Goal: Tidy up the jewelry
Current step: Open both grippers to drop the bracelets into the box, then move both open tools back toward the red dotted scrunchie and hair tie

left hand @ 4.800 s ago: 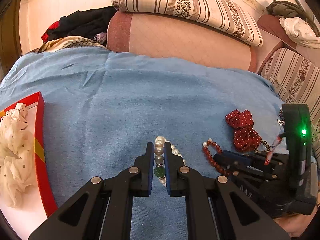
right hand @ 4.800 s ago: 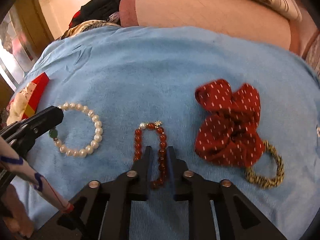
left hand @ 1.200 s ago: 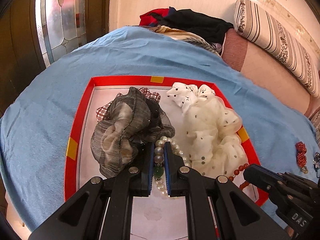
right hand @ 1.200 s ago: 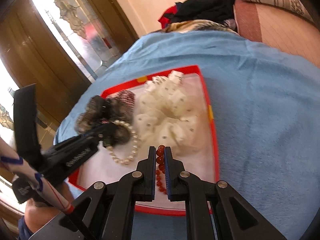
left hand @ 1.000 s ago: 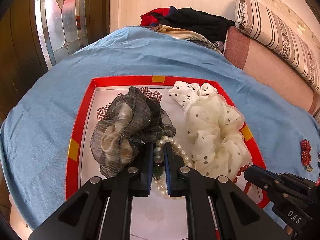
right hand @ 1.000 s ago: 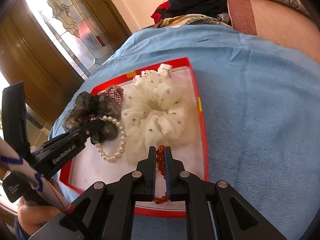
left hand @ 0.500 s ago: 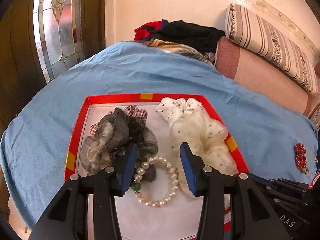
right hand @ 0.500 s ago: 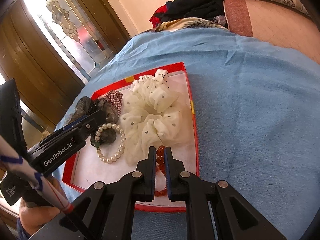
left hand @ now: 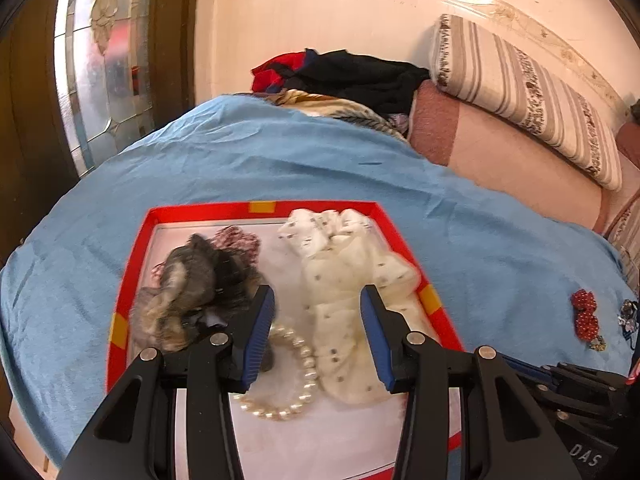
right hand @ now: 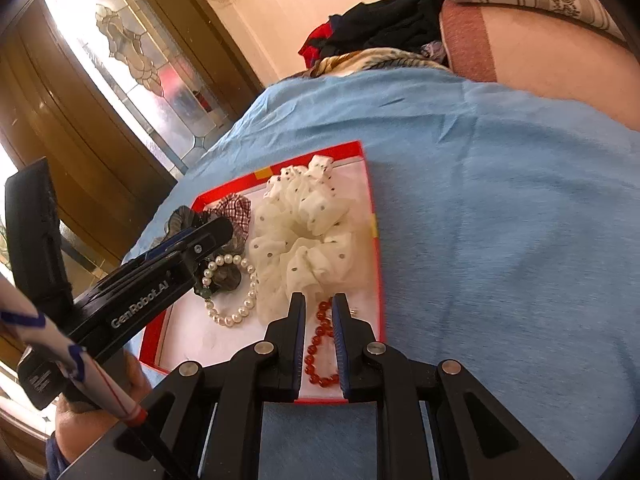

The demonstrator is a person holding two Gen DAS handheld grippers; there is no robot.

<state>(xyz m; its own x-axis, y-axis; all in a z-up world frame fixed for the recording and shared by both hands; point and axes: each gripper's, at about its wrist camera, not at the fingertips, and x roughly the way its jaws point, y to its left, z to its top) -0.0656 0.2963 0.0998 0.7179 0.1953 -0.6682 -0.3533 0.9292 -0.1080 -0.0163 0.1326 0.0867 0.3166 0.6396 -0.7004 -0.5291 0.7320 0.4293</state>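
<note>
Blue bedding [left hand: 280, 168] carries the red-rimmed tray [left hand: 138, 248] directly ahead of both tools. Your left tool [left hand: 316, 320] stands released; the pearl bracelet [left hand: 296, 392] lies free on the tray floor below and between its pads, beside the grey scrunchie [left hand: 188, 296] and white scrunchie [left hand: 344, 280]. Your right tool [right hand: 319, 320] has just been parting its jaws, which stand narrowly apart; the red bead bracelet [right hand: 320, 344] lies on the tray between them, apparently let go. Both bracelets are delivered. Remaining: the red polka-dot scrunchie [left hand: 585, 314] and the small pieces beside it, far right of the left tool.
</note>
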